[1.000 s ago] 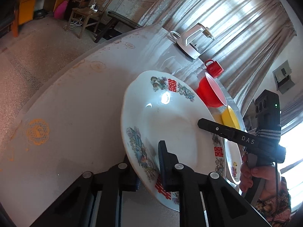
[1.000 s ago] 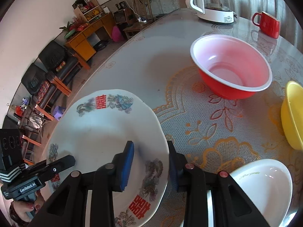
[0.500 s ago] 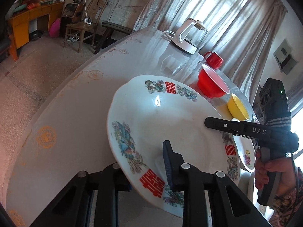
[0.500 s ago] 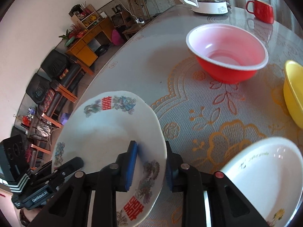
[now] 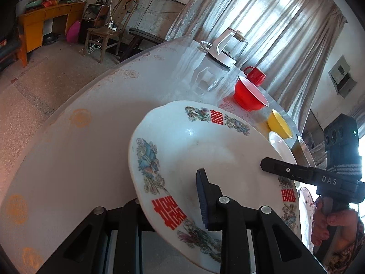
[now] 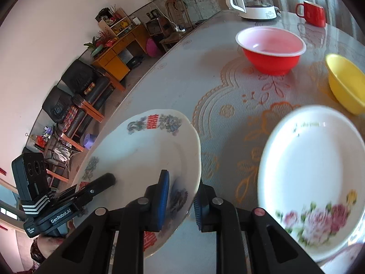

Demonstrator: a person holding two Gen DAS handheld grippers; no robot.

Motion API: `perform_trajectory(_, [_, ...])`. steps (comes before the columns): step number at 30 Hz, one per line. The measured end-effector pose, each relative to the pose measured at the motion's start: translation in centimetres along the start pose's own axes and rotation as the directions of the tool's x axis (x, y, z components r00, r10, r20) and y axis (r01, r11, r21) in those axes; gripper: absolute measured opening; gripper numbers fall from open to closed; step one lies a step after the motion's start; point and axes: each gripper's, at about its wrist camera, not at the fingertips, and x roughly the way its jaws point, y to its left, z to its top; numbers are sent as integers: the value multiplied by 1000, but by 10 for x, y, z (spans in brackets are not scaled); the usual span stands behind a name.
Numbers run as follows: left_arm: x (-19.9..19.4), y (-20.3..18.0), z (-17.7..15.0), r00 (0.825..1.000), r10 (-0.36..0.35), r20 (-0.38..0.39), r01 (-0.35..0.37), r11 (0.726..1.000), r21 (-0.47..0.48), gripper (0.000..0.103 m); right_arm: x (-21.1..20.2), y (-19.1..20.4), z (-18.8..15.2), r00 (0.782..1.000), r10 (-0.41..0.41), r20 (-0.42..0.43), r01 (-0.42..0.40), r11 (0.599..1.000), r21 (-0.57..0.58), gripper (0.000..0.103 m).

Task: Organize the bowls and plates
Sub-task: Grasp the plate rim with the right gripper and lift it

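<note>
Plate (image 5: 205, 150) with red characters, tilted, held from two sides.
Left gripper (image 5: 168, 207) and right gripper (image 6: 180, 198), angled downward, each clamp its rim.

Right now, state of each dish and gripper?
Decorated plate: lifted, tilted, gripped at two rim spots.
Left gripper: shut on plate rim.
Right gripper: shut on plate rim.
Rose plate: flat on table, empty.
Red bowl: upright, empty.
Yellow bowl: upright.
Red mug: upright.
</note>
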Motion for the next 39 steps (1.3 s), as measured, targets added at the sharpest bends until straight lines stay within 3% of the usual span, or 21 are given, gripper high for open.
perform_trajectory(5, [-3, -1, -6, 1000, 8, 4, -8, 1000, 16, 27, 0, 1, -21, 999, 45, -25, -44, 998, 54, 21])
perform_trajectory(10, [-5, -4, -8, 1000, 16, 4, -16, 997, 78, 28, 4, 7, -30, 1000, 14, 1, -14, 997, 76, 19])
perform_trajectory(22, [-14, -12, -28, 998, 22, 56, -31, 988, 153, 29, -15, 28, -47, 993, -87, 82, 90, 995, -34, 20])
perform_trajectory(28, [-13, -17, -34, 999, -34, 38, 27, 986, 162, 29, -24, 29, -59, 990, -75, 119, 82, 995, -49, 21])
perform_trajectory(39, [-20, -46, -45, 996, -70, 51, 58, 975, 217, 29, -51, 17, -81, 982, -81, 170, 84, 996, -13, 21])
